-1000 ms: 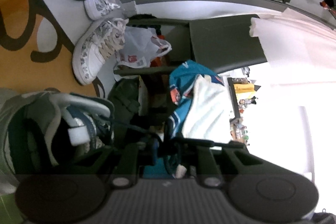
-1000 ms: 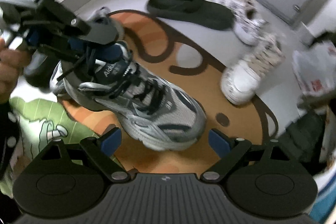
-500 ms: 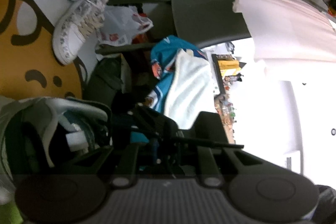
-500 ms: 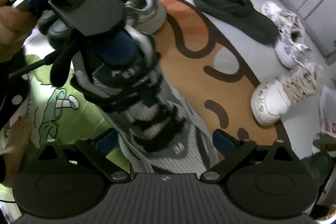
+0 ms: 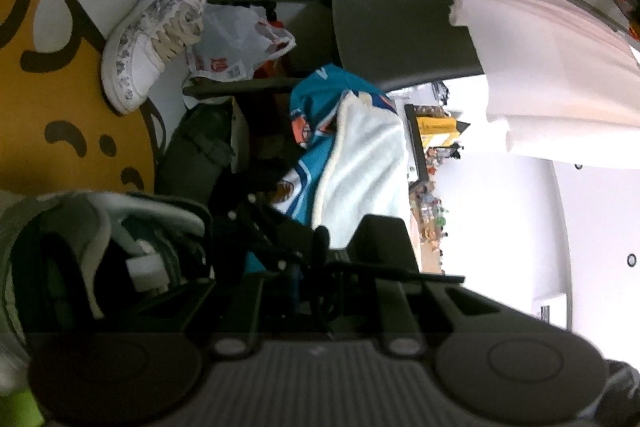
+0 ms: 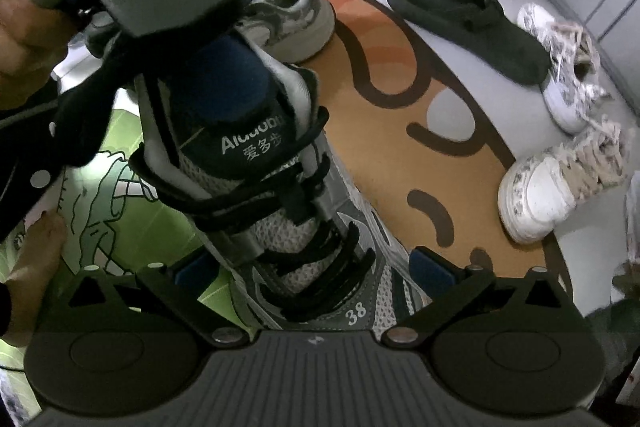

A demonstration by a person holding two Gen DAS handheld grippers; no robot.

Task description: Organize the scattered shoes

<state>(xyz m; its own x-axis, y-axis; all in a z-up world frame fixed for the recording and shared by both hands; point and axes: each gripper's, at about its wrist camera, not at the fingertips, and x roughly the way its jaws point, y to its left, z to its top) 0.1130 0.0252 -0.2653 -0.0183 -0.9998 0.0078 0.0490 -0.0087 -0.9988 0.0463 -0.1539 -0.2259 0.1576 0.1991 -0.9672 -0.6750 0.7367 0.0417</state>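
Right wrist view shows the grey sneaker (image 6: 280,195) hanging toe-down at centre, pinched at its tongue by the left gripper (image 6: 224,67) at 11 o'clock, while the right gripper (image 6: 316,269), jaws opening wide, straddles the toe untouched, so a mistimed handover could drop it onto the orange mat (image 6: 400,155).

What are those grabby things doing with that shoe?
A person is tidying shoes. The left gripper is shut on the tongue of a grey sneaker, holding it up. The right gripper is opening around its toe, pads not pressing. Its matching sneaker, a black slipper and two white patterned sneakers wait on and around the orange rug.
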